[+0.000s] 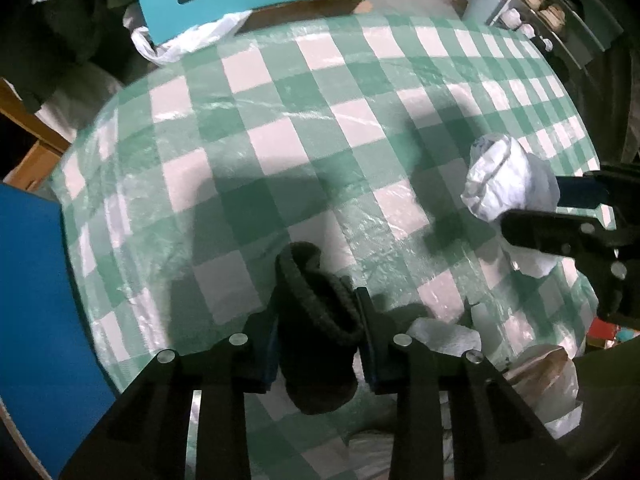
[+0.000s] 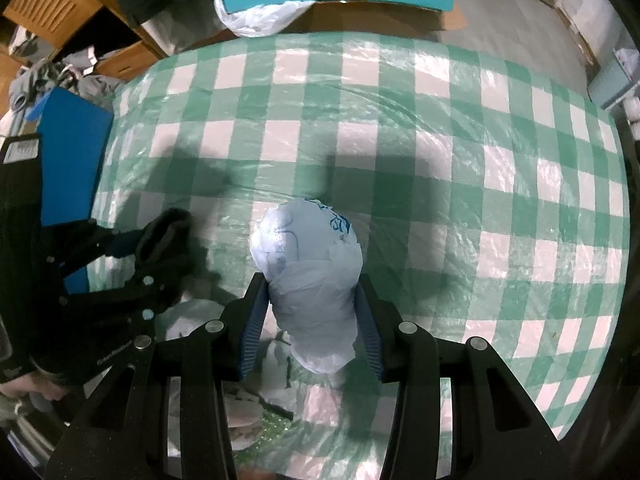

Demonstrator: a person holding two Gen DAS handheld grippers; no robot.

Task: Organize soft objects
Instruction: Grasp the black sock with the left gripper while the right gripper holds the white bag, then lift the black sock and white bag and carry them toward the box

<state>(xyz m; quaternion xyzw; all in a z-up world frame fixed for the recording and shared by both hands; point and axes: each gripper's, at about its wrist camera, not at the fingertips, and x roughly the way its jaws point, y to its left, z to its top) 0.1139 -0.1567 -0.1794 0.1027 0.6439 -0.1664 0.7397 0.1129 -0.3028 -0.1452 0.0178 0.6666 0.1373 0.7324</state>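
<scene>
1. Left tongs (image 1: pixel 318 344): pinching a dark knit sock (image 1: pixel 316 320), blue pads pressed on both flanks. In the left wrist view it sits at 6 o'clock, over the green-checked table (image 1: pixel 280 120). The cuff end sticks out toward 12, the rest hangs back between the tongs.
2. Right tongs (image 2: pixel 312 320): pinching a white plastic-wrapped bundle (image 2: pixel 308 264) with blue print. Pads squeeze its lower half and the top bulges out toward 12. It sits at 6 o'clock in the right wrist view, and at 3 o'clock in the left wrist view.
3. More white wrapped items (image 1: pixel 444 336) lie on the table under and between the two tools, around 5 o'clock in the left wrist view.
4. Pose: both tools point steeply down at the table, side by side and near each other, not touching. A hand (image 2: pixel 28 388) shows at 8 o'clock in the right wrist view, on the left tool's handle.
5. Step, my read: both loads are gripped, so carry comes next.
6. Doing it well: keep the squeeze constant, since soft goods slip. Lift straight up. Keep the tools apart so the loads don't snag.
7. The sock grip looks central. The bundle's wrap is slick, so watch it for sliding.
</scene>
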